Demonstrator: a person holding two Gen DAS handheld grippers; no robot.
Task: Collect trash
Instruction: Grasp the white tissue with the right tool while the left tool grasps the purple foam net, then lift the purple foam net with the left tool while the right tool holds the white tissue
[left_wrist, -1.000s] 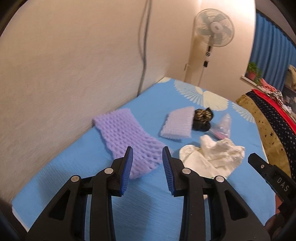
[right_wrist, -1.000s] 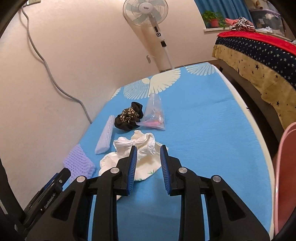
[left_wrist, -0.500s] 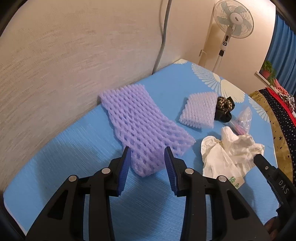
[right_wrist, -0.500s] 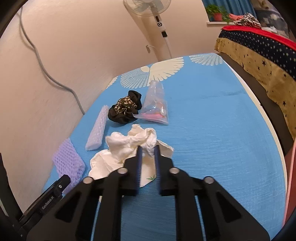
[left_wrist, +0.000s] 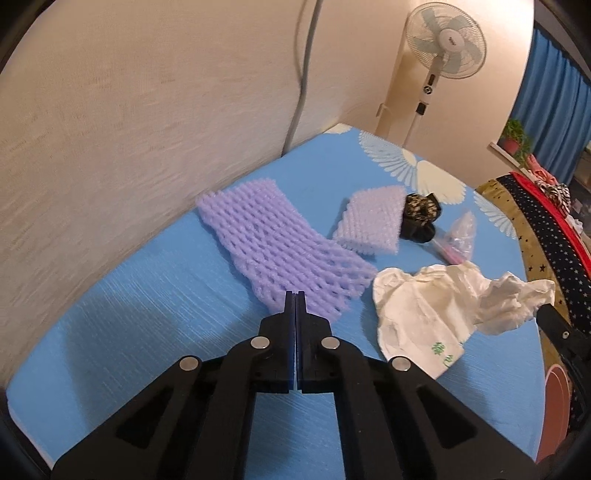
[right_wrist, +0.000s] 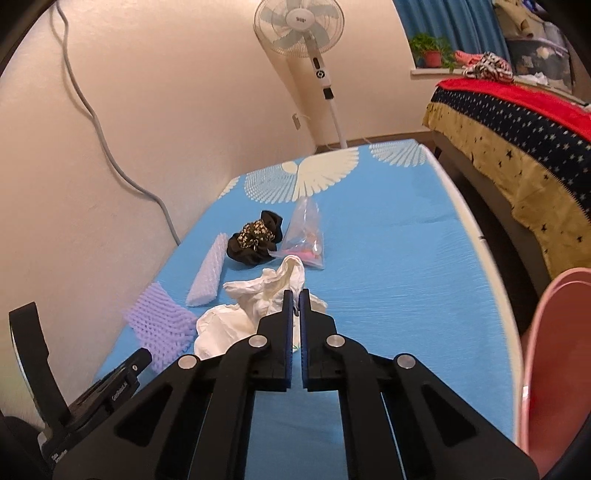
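On the blue table (left_wrist: 147, 332) lie a long purple foam net (left_wrist: 280, 251), a smaller pale foam net (left_wrist: 373, 225), a crumpled white plastic bag (left_wrist: 443, 306) and a clear plastic bag with pink contents (left_wrist: 460, 236). My left gripper (left_wrist: 296, 295) is shut at the near end of the purple net; whether it pinches the net I cannot tell. My right gripper (right_wrist: 294, 295) is shut on the white bag (right_wrist: 258, 299), lifting a fold of it. The purple net (right_wrist: 159, 321) and clear bag (right_wrist: 306, 236) also show in the right wrist view.
A black patterned scrunchie (right_wrist: 255, 236) lies beside the pale net (right_wrist: 208, 273). A pink bin rim (right_wrist: 554, 362) stands off the table's right edge. A standing fan (right_wrist: 306, 33), a wall with a grey cable (right_wrist: 110, 147) on the left, and a star-patterned bed (right_wrist: 517, 129) to the right.
Both grippers have closed from open. The left one moved in to the purple net's near end. The right one closed on the white bag and raised a fold.
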